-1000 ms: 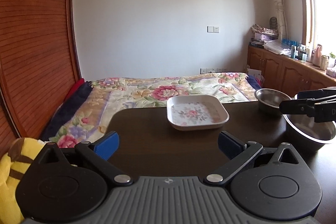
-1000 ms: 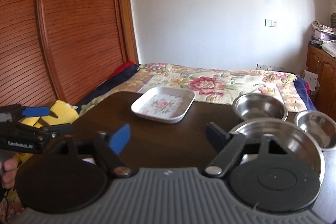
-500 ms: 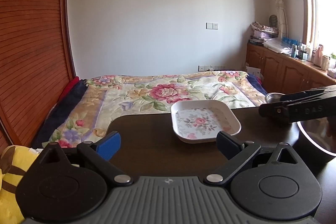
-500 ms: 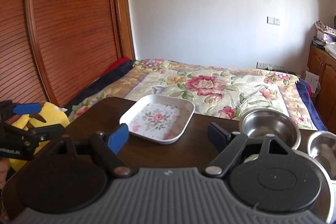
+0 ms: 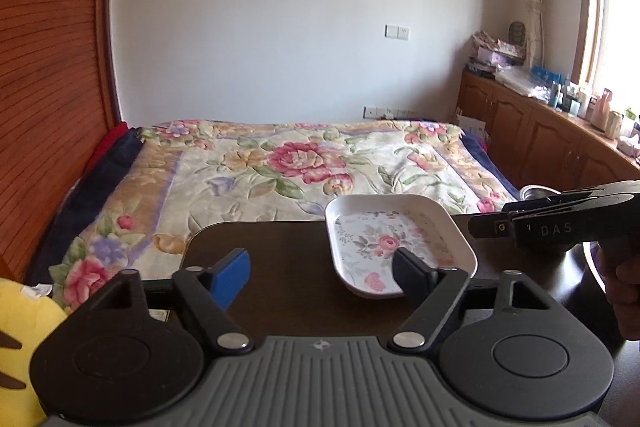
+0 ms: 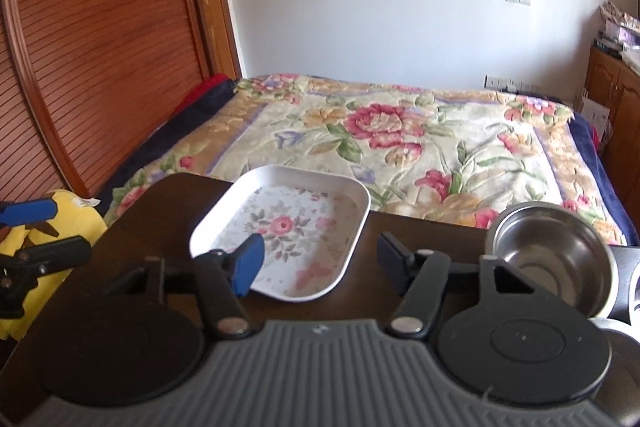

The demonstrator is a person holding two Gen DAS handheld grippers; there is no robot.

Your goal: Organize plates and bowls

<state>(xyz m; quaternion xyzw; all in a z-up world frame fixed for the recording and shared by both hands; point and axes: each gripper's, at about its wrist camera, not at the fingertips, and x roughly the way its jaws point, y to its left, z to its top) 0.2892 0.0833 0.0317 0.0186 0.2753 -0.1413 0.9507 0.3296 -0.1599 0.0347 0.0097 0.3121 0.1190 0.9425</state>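
A white rectangular plate [image 5: 400,239] with a flower print lies on the dark table [image 5: 280,267]. My left gripper [image 5: 320,273] hovers at its near left corner. Its jaws are closing and its right finger overlaps the plate's front edge, but no pad presses on it. My right gripper [image 6: 322,263] is at the same plate [image 6: 280,223] from the other side. Its jaws are closing with the plate's near right corner showing between them, untouched. A steel bowl [image 6: 548,259] stands to the right of the plate.
Two more steel bowls sit at the right: one at the edge [image 6: 634,287], a large one [image 6: 618,367] under my right gripper. Beyond the table lies a bed with a floral quilt [image 5: 304,163]. A yellow plush toy [image 5: 16,327] lies on the left, and a person's hand [image 5: 624,275] is at the right.
Both grippers have moved forward to the plate, which now looks larger and closer. Both pairs of jaws have narrowed. The large bowl has slid under the right gripper's body.
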